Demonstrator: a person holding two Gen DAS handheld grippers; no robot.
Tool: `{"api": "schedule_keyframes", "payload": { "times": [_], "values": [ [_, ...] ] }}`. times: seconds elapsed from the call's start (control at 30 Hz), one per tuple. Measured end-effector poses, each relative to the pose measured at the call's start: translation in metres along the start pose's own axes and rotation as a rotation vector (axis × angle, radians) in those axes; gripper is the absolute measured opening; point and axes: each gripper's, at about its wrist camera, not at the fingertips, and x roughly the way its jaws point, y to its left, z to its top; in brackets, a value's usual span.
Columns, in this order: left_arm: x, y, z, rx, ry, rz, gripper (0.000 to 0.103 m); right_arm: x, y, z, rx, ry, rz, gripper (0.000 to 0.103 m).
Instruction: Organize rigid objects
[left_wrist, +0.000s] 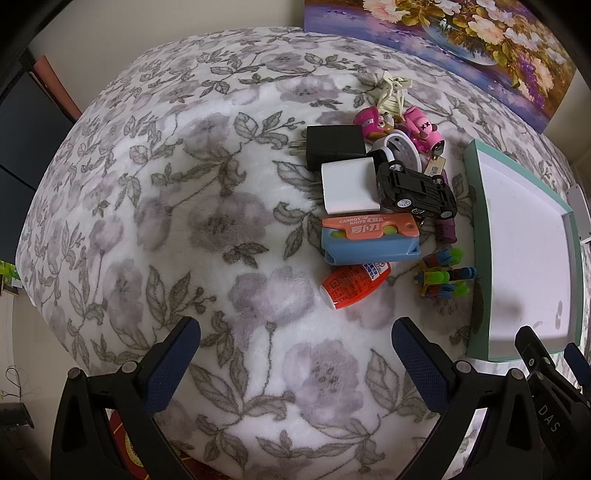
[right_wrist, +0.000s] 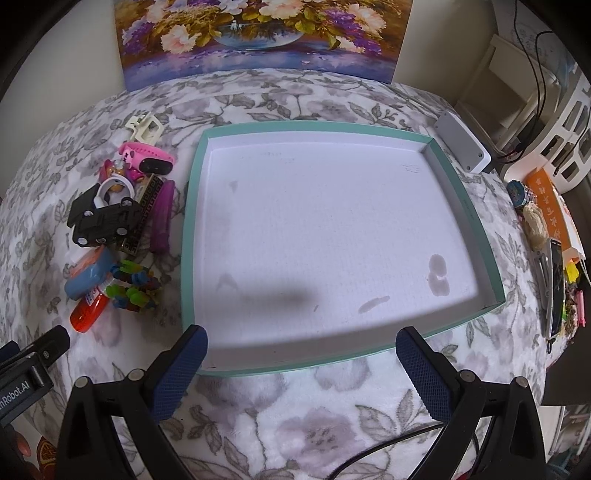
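Note:
A heap of small rigid objects lies on the floral blanket: a black charger, a white charger, a black toy car, an orange-and-blue carrot knife, a red bottle, a colourful toy robot and pink toys. Right of the heap stands a teal-rimmed tray with a white, stained floor and nothing in it. My left gripper hangs open, short of the red bottle. My right gripper is open over the tray's near rim. The heap also shows left of the tray.
A flower painting leans on the wall behind the blanket. A grey box sits past the tray's far right corner. Clutter, an orange card and white shelving crowd the right edge. The blanket left of the heap is bare.

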Motion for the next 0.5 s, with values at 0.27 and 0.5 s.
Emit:
{"api": "schedule_keyframes", "payload": {
  "times": [0.27, 0.5],
  "values": [
    [-0.0013, 0.0009, 0.0001, -0.002, -0.004, -0.003, 0.103, 0.0016, 0.0002, 0.0011, -0.004, 0.001, 0.004, 0.103],
    [-0.0006, 0.0007, 0.0026, -0.011, -0.006, -0.001, 0.103, -0.0036, 0.0020, 0.0014, -0.010, -0.095, -0.011, 0.103]
  ]
}}
